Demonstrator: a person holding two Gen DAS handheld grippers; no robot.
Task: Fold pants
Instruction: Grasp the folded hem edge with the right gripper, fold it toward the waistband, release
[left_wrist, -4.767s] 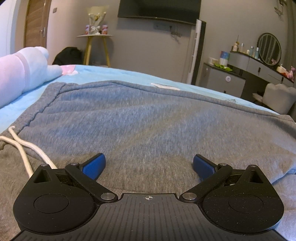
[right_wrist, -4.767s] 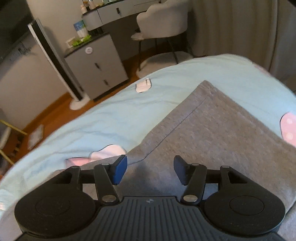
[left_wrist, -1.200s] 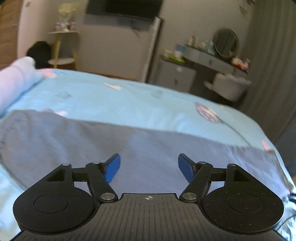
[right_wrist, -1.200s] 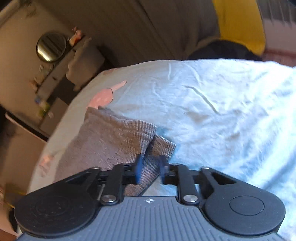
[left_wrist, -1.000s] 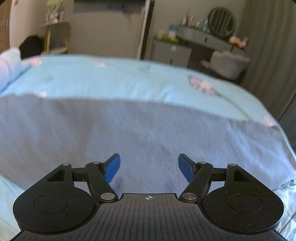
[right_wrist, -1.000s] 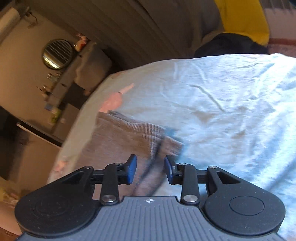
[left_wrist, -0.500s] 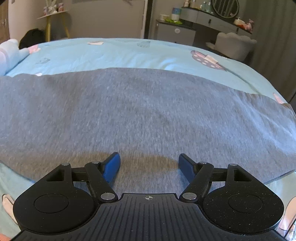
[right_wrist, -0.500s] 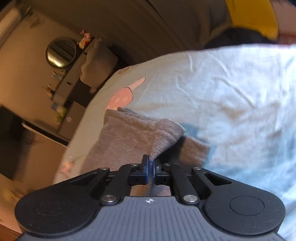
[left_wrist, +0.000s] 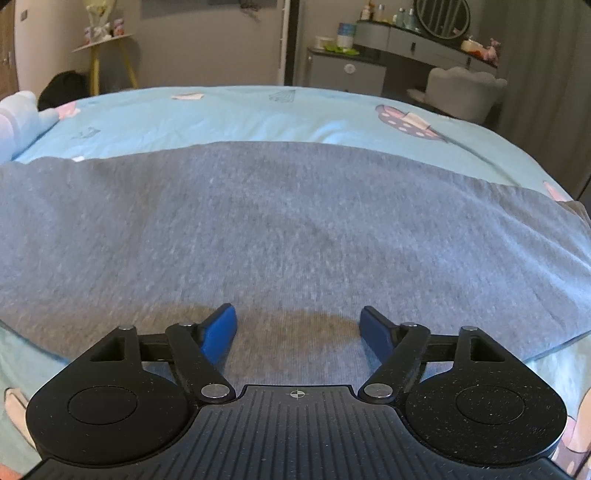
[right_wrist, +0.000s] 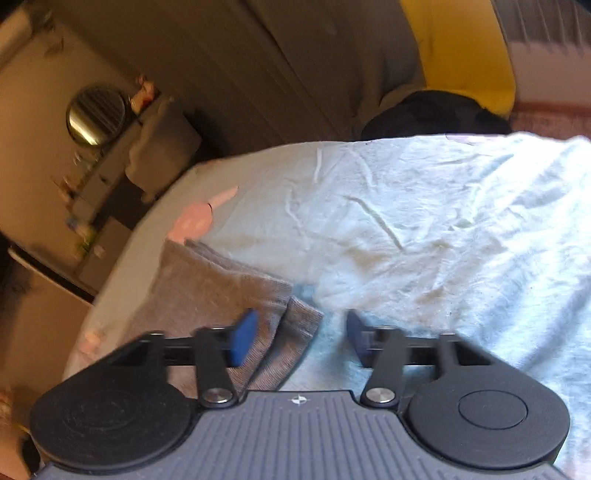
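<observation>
The grey pants (left_wrist: 288, 229) lie flat across the light blue bedsheet (left_wrist: 258, 110), filling most of the left wrist view. My left gripper (left_wrist: 298, 325) hovers low over the near part of the cloth, its blue pads wide apart and opening, nothing pinched between them. In the right wrist view the ribbed leg cuffs (right_wrist: 295, 325) of the pants (right_wrist: 207, 288) lie stacked on the sheet. My right gripper (right_wrist: 301, 336) is opening; one cuff end lies between the pads, which do not press on it.
A pale plush pillow (left_wrist: 14, 118) sits at the bed's far left. Beyond the bed stand a grey dresser (left_wrist: 347, 74), a round mirror (left_wrist: 441, 16), a white chair (left_wrist: 465, 92) and a yellow-legged side table (left_wrist: 107, 59). Wrinkled sheet (right_wrist: 443, 229) spreads to the right of the cuffs.
The right gripper closed on the leg cuff, lifting it, then let go; the cuff now lies flat between open pads. The left gripper sank closer to the pants and spread slightly wider.
</observation>
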